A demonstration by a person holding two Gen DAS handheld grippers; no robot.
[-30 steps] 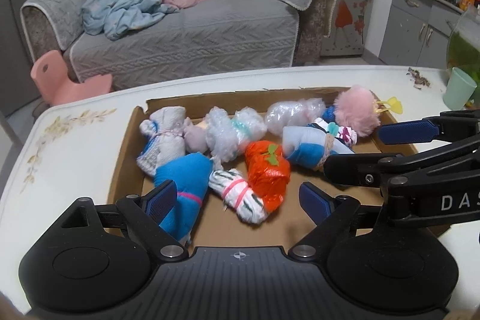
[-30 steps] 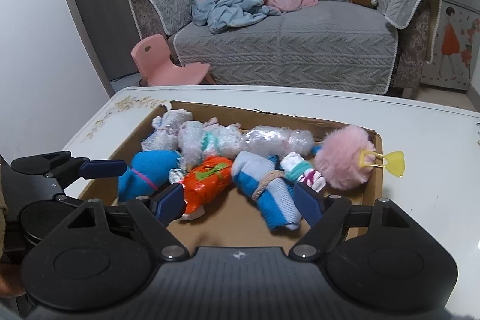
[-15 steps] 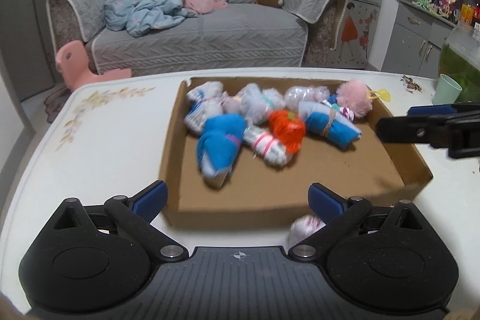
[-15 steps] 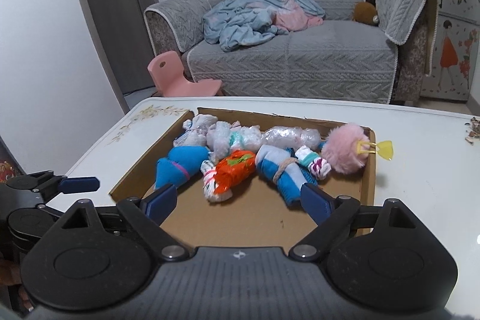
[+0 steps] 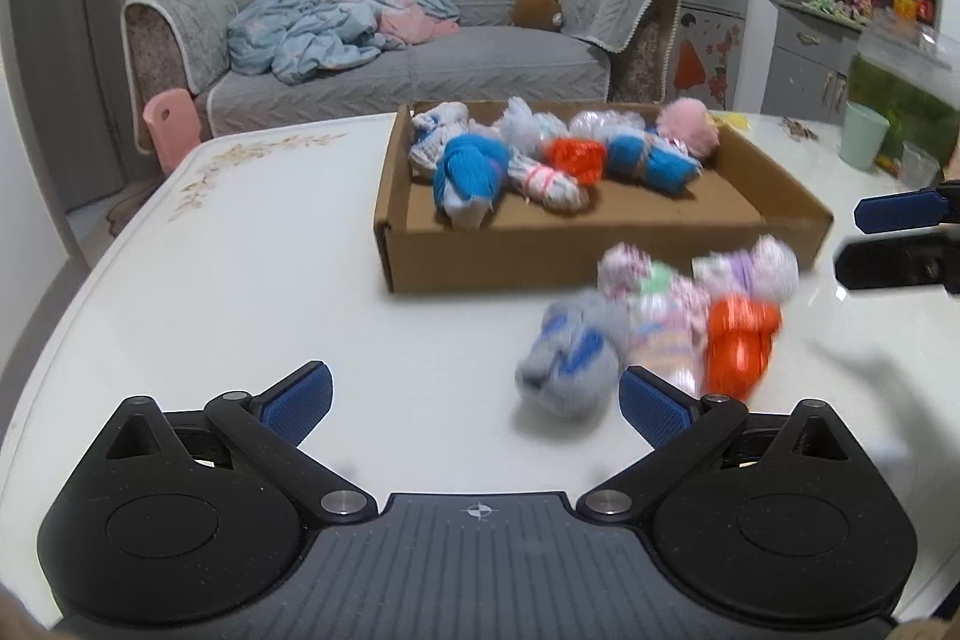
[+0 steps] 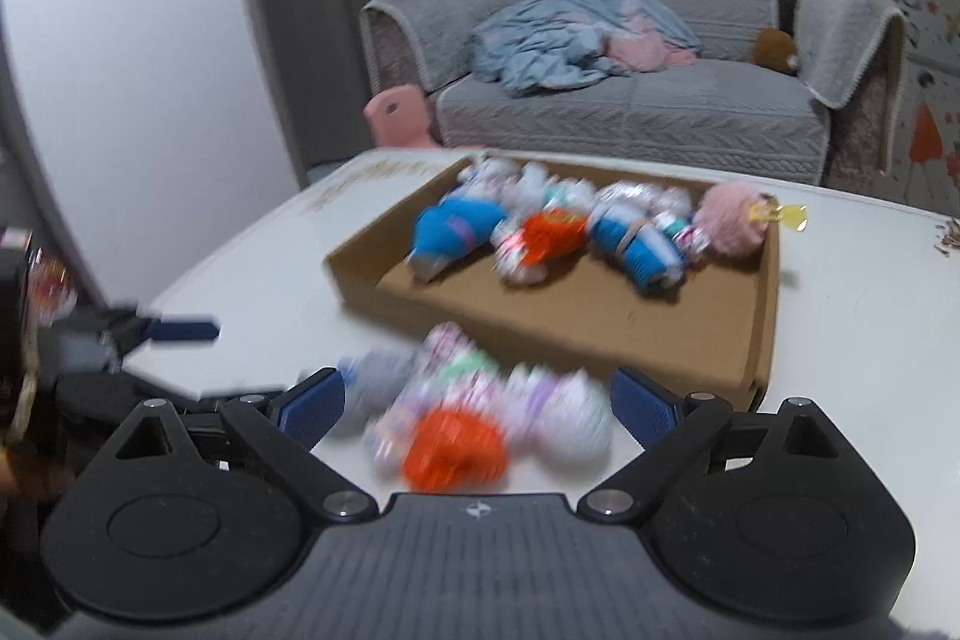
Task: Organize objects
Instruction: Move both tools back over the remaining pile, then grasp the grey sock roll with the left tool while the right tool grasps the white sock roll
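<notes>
Jaws of the left gripper (image 5: 474,397) and right gripper (image 6: 477,403) stand wide apart, having just been opening, gripping nothing. A cardboard box (image 5: 540,256) on the white table (image 5: 240,280) holds rolled bundles (image 5: 474,172) at its far end; a loose cluster (image 5: 660,322) lies near its front wall.

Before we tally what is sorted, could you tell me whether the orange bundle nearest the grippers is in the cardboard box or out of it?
Out: the orange bundle lies on the white table, in front of the cardboard box.
</notes>
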